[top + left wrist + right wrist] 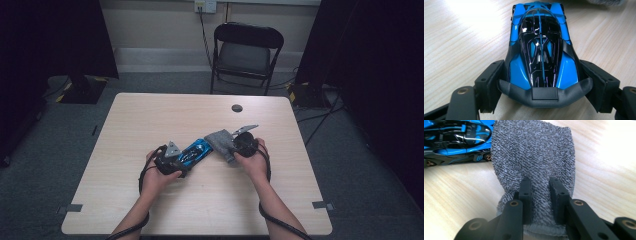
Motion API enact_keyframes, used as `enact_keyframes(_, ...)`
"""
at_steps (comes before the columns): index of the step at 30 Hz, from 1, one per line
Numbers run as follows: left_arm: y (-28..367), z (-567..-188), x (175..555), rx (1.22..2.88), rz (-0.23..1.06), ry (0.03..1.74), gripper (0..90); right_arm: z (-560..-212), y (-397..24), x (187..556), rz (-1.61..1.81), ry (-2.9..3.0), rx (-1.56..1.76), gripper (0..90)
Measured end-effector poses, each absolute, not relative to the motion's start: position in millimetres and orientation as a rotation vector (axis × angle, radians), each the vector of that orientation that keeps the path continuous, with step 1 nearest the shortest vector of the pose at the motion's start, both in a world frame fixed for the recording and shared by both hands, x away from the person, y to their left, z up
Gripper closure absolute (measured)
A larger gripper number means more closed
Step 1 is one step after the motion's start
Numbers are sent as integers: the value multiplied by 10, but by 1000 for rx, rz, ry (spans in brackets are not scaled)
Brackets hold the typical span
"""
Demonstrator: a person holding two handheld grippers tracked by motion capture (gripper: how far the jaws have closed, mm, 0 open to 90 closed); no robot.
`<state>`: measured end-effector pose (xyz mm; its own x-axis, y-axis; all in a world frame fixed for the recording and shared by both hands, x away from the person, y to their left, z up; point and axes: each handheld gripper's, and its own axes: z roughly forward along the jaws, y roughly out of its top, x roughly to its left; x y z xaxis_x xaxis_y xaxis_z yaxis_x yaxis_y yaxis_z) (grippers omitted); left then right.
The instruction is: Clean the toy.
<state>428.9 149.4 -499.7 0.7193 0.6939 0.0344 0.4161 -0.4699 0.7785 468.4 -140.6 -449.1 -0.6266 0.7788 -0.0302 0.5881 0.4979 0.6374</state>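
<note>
black tongs of the left hand (541, 87) clamp the tail of a blue toy car (540, 50), spread wide around its body. the car lies on the tabletop (200, 200), its long axis running from those tongs toward the right ones (541, 195). these are nearly closed, pinching a grey knitted cloth (534, 152) whose far edge reaches the car's nose. the cloth hides that nose, so contact there is hard to judge.

toy car (193, 151) on table (150, 120), cloth (221, 140) touching its right end
</note>
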Motion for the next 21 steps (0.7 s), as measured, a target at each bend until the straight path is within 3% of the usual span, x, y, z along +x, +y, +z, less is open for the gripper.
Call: enact_keyframes(21, 1498, -4994, 4289, 2132, 455, 837, 244, -4275, -1210, 4370, 998, 2457, 971, 740)
